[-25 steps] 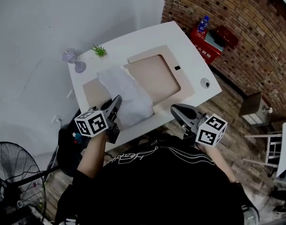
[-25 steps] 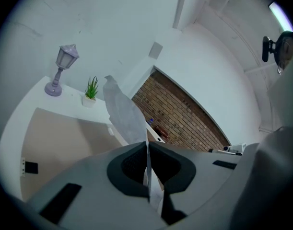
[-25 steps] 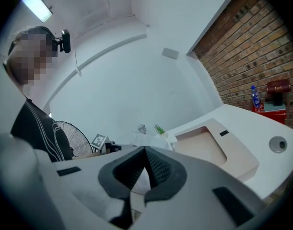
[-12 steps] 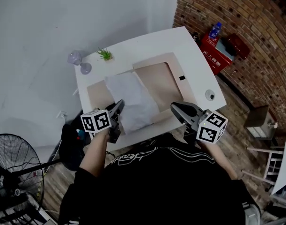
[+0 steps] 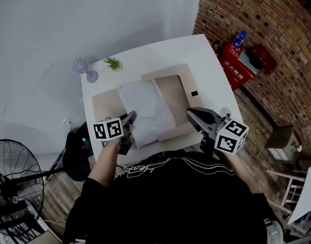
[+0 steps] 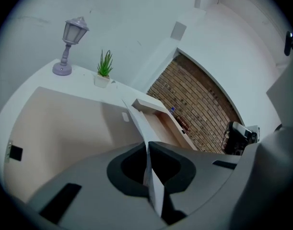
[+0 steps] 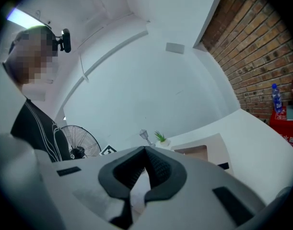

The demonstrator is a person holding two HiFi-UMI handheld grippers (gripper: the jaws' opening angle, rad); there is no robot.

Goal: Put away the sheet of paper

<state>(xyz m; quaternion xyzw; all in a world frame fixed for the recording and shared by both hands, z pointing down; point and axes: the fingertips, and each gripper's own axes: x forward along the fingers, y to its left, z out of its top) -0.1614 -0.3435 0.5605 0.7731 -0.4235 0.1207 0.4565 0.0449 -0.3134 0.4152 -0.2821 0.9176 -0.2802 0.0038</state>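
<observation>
A white, slightly crumpled sheet of paper [image 5: 147, 111] lies over a beige mat [image 5: 105, 103] on the white table [image 5: 196, 50]. My left gripper [image 5: 129, 120] is shut on the sheet's near left edge. In the left gripper view the paper [image 6: 139, 123] runs edge-on out of the closed jaws [image 6: 147, 145]. My right gripper [image 5: 190, 112] hovers over the table's near right, just right of the sheet. Its jaws [image 7: 145, 148] meet at the tips with nothing seen held between them.
A beige shallow frame [image 5: 175, 88] lies right of the sheet, with a small black tag [image 5: 194, 93] beside it. A little lamp [image 5: 84, 67] and a potted plant [image 5: 112, 62] stand at the table's far left. A fan [image 5: 12, 166] stands at the left, and a red box [image 5: 235, 65] by the brick wall.
The sheet now lies straighter and more squarely over the mat. My left gripper has stayed shut on its near edge. The right gripper has barely moved; the view has shifted.
</observation>
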